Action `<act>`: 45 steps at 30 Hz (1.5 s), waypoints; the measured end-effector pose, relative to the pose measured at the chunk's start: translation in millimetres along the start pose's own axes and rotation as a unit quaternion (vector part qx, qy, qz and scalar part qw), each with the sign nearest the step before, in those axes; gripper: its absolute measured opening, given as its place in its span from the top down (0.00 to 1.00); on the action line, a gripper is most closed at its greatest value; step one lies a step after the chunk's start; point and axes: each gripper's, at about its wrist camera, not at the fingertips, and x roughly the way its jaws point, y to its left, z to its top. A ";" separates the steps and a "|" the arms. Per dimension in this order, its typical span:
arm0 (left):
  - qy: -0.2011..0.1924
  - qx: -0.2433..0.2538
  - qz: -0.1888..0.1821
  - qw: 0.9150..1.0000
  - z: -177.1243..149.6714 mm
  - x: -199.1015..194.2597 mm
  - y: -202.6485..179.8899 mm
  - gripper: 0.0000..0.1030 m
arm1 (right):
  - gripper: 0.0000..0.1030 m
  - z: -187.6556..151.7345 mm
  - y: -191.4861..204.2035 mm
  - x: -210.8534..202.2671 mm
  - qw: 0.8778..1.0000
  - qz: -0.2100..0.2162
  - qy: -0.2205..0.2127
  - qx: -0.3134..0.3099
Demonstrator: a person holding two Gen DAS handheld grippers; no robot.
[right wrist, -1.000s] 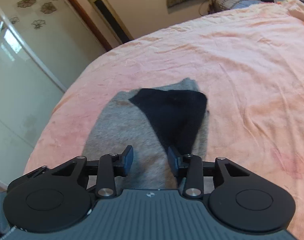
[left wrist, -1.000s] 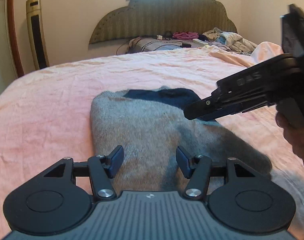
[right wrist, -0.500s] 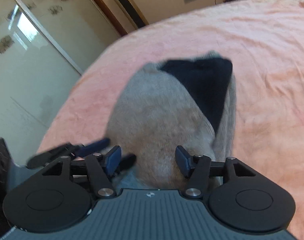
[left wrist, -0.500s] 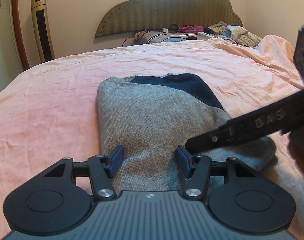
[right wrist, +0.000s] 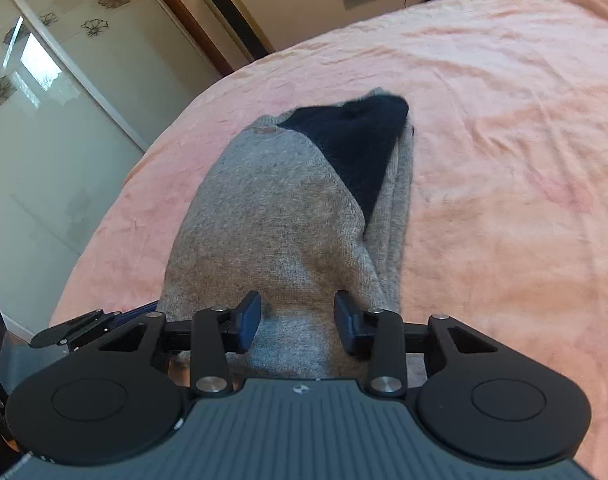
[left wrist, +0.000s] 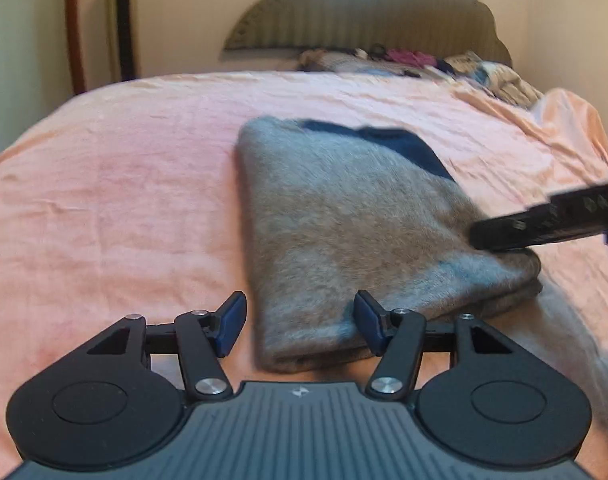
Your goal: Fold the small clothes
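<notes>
A: Looking at the fingers first, the left gripper (left wrist: 299,328) has its two blue pads apart. They grasp nothing. The near left corner of the gray sweater (left wrist: 344,232) sits between them, but the pads do not press on it.

B: And the right gripper (right wrist: 297,320)?

A: Its jaws are opening now. The near end of the sweater lies between the pads, and I see no pinch on the cloth. So it is let go, too.

B: Where is the sweater?

A: It lies on the pink bedspread (left wrist: 123,200), folded into a long, thick bundle. A dark blue part (right wrist: 356,148) shows at the far end. From the left camera, the right gripper reaches in over the bundle's right side.

B: What step is this?

A: I think a fold has been laid down. Both grippers sit at the near end, one at each corner.

B: What next?

A: My guess is one more fold. Each gripper would need to pinch all the layers at its corner, then lift together and carry the near end over to the far end. If only the top layer is caught, the bundle may open up.

B: Any boxes or baskets?

A: None that I can see. There is only a blurry pile of clothes (left wrist: 384,58) by the headboard (left wrist: 344,12).
</notes>
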 end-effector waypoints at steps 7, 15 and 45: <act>0.016 -0.061 0.034 0.997 -24.2 -15.1 3.7 0.20 | 0.06 -55.0 14.4 -19.6 0.992 -0.114 -0.010 -0.055; 0.030 -0.042 0.072 0.996 -33.6 2.2 -22.1 0.00 | 0.00 -83.4 38.2 7.8 0.973 -0.222 -0.032 -0.048; 0.048 -0.039 0.069 0.996 -28.9 2.8 -20.5 0.00 | 0.00 -85.0 37.3 8.1 0.972 -0.227 -0.041 -0.042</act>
